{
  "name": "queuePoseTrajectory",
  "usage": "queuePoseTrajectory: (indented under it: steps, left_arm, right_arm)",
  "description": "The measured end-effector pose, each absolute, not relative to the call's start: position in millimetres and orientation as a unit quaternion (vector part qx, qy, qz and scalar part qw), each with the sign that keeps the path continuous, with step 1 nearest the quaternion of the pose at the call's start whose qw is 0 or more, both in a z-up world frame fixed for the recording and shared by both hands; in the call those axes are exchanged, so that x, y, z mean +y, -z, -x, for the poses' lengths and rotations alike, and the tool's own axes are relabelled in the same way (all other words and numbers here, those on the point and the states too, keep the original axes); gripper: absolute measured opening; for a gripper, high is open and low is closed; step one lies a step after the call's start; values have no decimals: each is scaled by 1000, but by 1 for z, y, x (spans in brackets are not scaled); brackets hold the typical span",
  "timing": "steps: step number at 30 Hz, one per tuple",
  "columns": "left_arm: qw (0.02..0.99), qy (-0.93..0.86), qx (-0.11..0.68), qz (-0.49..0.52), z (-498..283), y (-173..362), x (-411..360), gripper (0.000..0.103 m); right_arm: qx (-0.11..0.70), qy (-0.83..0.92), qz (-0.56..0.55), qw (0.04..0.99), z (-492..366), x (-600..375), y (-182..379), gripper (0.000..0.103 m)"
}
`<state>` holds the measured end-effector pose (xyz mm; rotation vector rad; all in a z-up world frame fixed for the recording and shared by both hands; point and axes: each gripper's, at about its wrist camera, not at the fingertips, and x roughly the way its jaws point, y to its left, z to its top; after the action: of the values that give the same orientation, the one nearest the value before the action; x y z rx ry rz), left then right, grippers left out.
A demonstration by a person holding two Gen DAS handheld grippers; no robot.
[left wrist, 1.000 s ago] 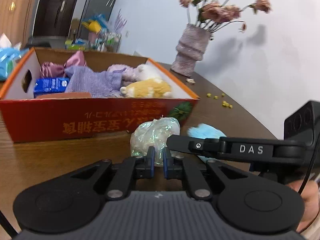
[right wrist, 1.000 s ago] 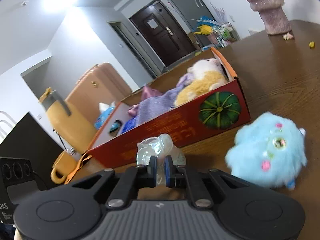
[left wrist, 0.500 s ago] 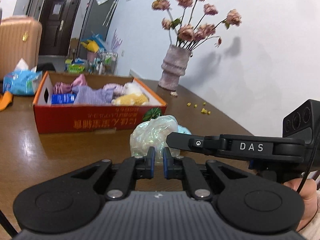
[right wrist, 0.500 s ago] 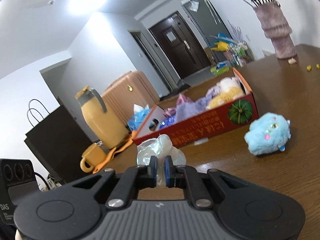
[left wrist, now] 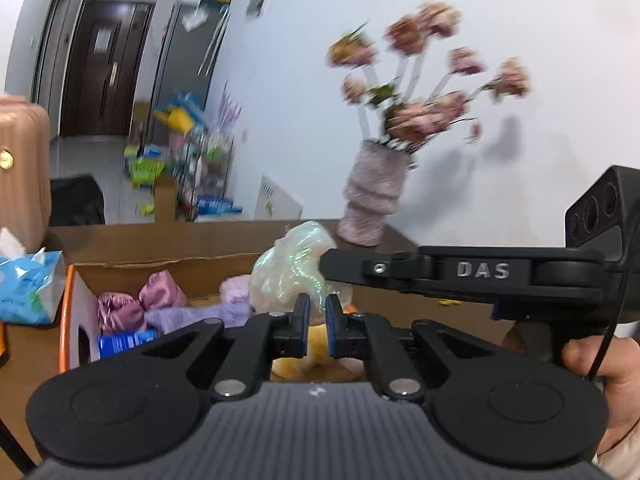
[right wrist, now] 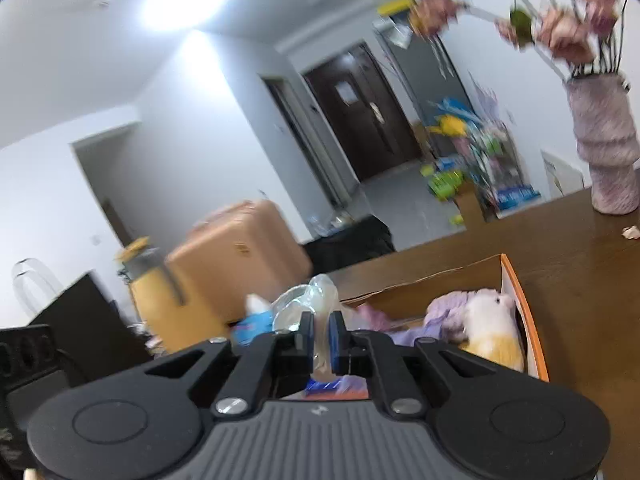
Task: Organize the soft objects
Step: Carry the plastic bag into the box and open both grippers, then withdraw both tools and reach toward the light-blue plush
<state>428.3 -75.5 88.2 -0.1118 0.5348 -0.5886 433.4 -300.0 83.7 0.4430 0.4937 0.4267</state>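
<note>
- The left gripper [left wrist: 314, 316] is clenched on a crumpled, shiny plastic bag [left wrist: 294, 268], its blue-edged pads pinching the bag's lower end.
- The right gripper [right wrist: 320, 338] grips the same bag [right wrist: 310, 304] from the other side, its pads pressed on the clear film.
- In the left wrist view the right gripper's black body crosses from the right, its tip touching the bag, with a hand [left wrist: 612, 384] on its handle.
- The bag hangs above the open cardboard box [left wrist: 72, 312], over the box's middle.
- Inside the box, below the bag, lie a pink satin bow [left wrist: 158, 294], a lilac knitted cloth [left wrist: 192, 316], a blue packet [left wrist: 122, 342] and a white-and-yellow plush toy [right wrist: 494, 328] at the box's right end.
- The box stands on a brown wooden worktop [right wrist: 580, 264].
- Left of the box sits a blue tissue pack [left wrist: 28, 286].
- Beyond the box's right end stands a ribbed pinkish vase [left wrist: 374, 200] of blurred pink flowers [left wrist: 424, 116] by the white wall.
- Behind the box, off the worktop, stands a peach suitcase [right wrist: 236, 256].
</note>
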Motion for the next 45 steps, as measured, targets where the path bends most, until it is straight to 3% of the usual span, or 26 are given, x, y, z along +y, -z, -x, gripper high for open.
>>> queuePoseTrajectory:
  steps: [7, 11, 14, 17, 23, 30, 33, 35, 36, 38, 40, 45]
  left_arm:
    - [900, 241, 356, 71, -567, -37, -73, 9]
    - [895, 203, 397, 23, -611, 1, -79, 9]
    - [878, 197, 435, 26, -627, 22, -74, 9]
    - [874, 200, 439, 61, -629, 25, -61, 10]
    - [883, 183, 430, 38, -623, 19, -56, 11]
    - [905, 158, 394, 21, -590, -31, -52, 15]
    - [921, 145, 360, 10, -559, -70, -44, 30]
    - [936, 130, 327, -2, -535, -95, -43, 49]
    - [943, 123, 308, -9, -519, -108, -41, 52]
    - [954, 115, 277, -18, -487, -131, -38, 69]
    - [964, 102, 243, -23, -453, -150, -35, 76]
    - [983, 73, 167, -27, -368, -175, -37, 90]
  right_arm:
    - [342, -168, -233, 895, -586, -287, -31, 7]
    - [400, -145, -212, 880, -648, -276, 9, 8]
    - [442, -149, -188, 864, -671, -266, 29, 14]
    - [439, -153, -158, 871, -675, -258, 32, 20]
    - [438, -159, -148, 873, -672, -246, 35, 34]
    - [398, -160, -120, 895, -633, -257, -27, 43]
    - [367, -152, -86, 914, -599, -263, -71, 55]
    - [347, -147, -62, 924, -574, -268, -99, 56]
    - [336, -144, -51, 929, -559, -270, -113, 58]
    - [315, -141, -33, 938, -529, -276, -140, 66]
    - [288, -148, -17, 946, -496, -282, -161, 84]
    - [228, -141, 14, 963, -411, -297, -190, 89]
